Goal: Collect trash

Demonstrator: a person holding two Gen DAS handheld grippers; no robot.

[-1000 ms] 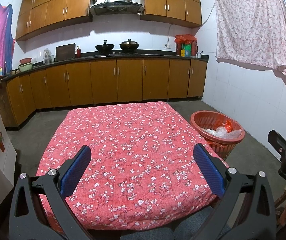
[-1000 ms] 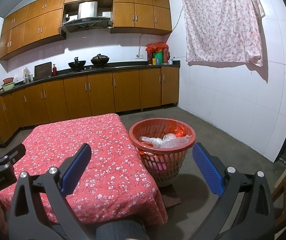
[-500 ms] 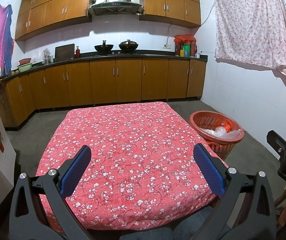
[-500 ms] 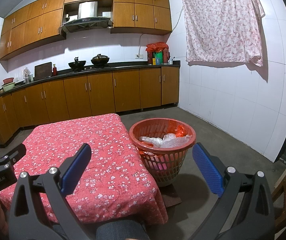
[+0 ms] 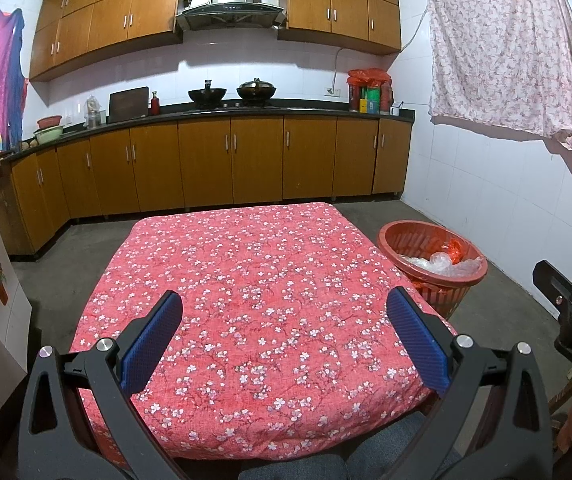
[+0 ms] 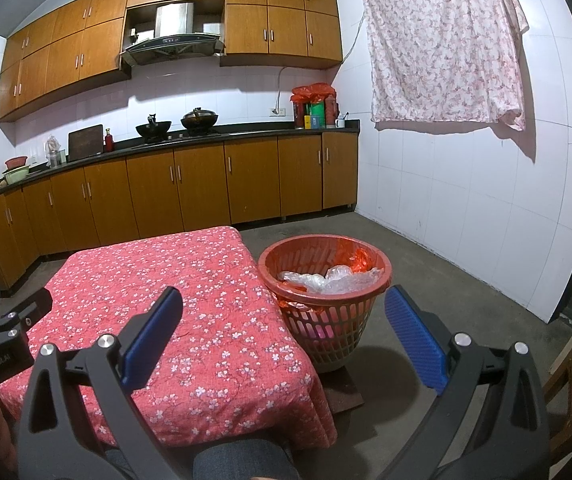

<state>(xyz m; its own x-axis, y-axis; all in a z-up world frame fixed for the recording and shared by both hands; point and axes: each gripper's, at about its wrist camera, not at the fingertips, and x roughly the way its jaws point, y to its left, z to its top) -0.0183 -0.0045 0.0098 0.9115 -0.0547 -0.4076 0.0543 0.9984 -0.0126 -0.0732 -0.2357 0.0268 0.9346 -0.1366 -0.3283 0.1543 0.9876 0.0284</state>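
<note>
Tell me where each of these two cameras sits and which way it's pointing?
Left wrist: on the left gripper, looking over the table toward the cabinets; its open fingers, the right gripper at the right edge and the person's knees show.
Right wrist: on the right gripper, aimed at the basket beside the table; its open fingers and the left gripper at the left edge show.
Shared: table, basket, cabinets, hanging cloth.

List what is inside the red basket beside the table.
The red basket holds crumpled clear plastic on top, with orange-red wrapper scraps at the far side. Something pink shows through the slats lower down; what else lies beneath the plastic is covered.
</note>
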